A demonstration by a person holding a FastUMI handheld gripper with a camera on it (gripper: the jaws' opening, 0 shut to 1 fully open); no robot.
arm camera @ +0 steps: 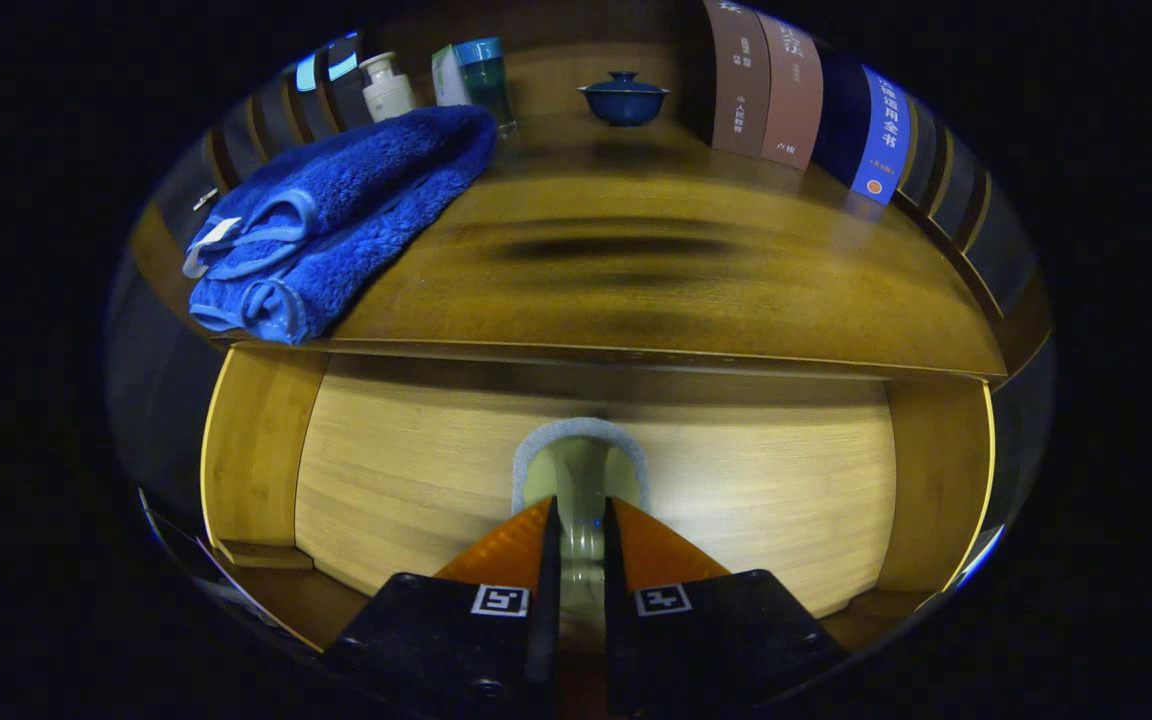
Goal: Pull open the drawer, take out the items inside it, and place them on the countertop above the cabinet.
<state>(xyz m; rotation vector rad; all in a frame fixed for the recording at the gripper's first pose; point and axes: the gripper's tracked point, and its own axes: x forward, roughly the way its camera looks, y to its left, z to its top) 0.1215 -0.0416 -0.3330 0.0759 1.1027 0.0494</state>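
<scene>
Gripper: the gripper was closed down narrow on the drawer handle, with both orange fingers pressed against its slim stem, one on each side.
Handle: a pale greenish knob that flared wider ahead of the fingertips, set in a grey foam-like ring on the drawer face; the flare probably gave the fingers something to pull against without slipping off.
Drawer: the drawer front was a light wooden panel framed by the cabinet's darker side posts, directly under the front edge of the countertop. It appeared shut or barely moved, and nothing of its inside could be seen, so the items to take out were hidden.
Task stage: judged to be the start, with the grip made and the pull due next.
Countertop: a blue towel lay folded at its left front corner, partly over the edge. Behind it, by the back left corner, stood a white pump bottle and a teal-capped jar beside a pale box.
Back edge: a blue lidded bowl sat near the middle, and upright books lined the right back corner.
Free space: the middle and front right of the countertop were bare, a likely place for the drawer's contents.
Risk: a skewed pull might bind the drawer or slide the fingers off.
</scene>
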